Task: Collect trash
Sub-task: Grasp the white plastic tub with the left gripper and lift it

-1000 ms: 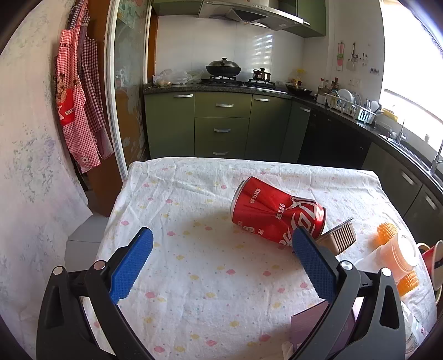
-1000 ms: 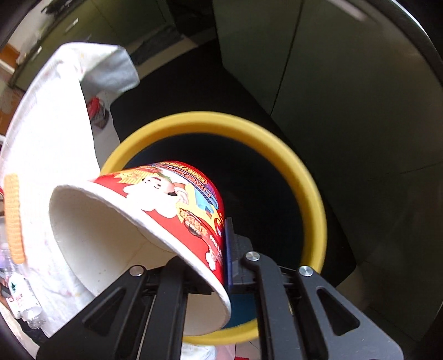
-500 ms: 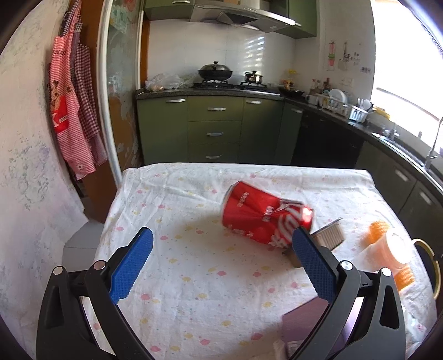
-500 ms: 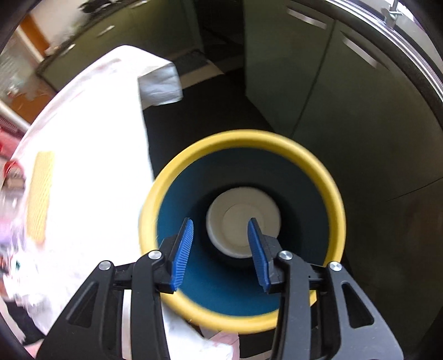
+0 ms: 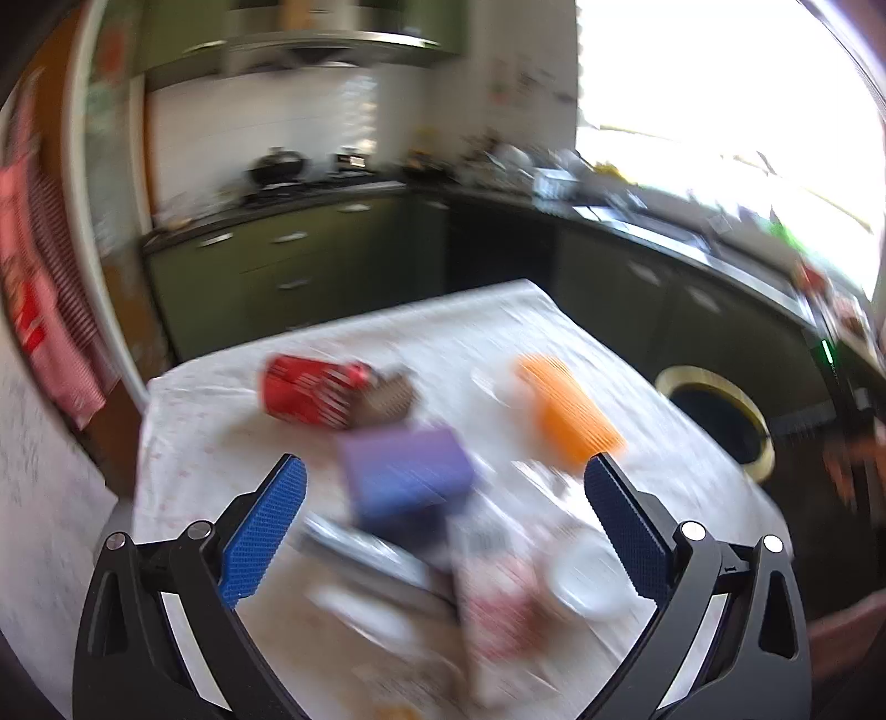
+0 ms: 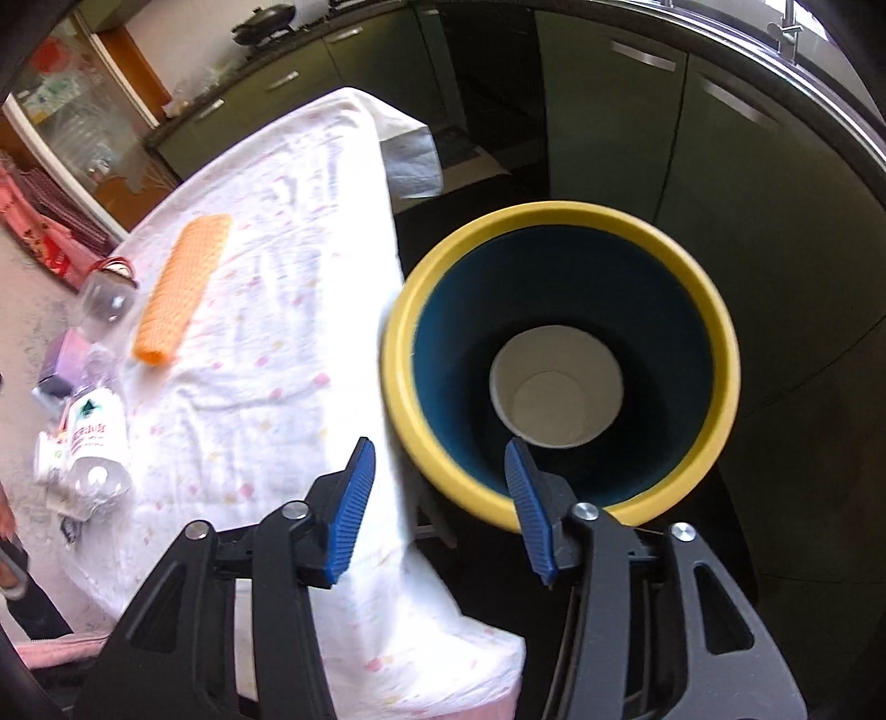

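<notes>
A white tablecloth (image 6: 288, 343) with small pastel spots covers the table, one corner hanging over the far edge. Behind it runs an L-shaped row of olive-green cabinets (image 5: 288, 266) with metal handles, under a dark countertop. A black wok (image 5: 278, 165) sits on the stove (its lid looks to be on), below a steel range hood (image 5: 332, 47). Red checked aprons (image 5: 33, 310) hang at the left, and bright daylight floods the window (image 5: 720, 99) at the right.

Left wrist view motion-blurred: red can (image 5: 313, 390) label unreadable, litter near purple box (image 5: 407, 473) indistinct. Right view: clear bottle (image 6: 91, 437) text too small.
</notes>
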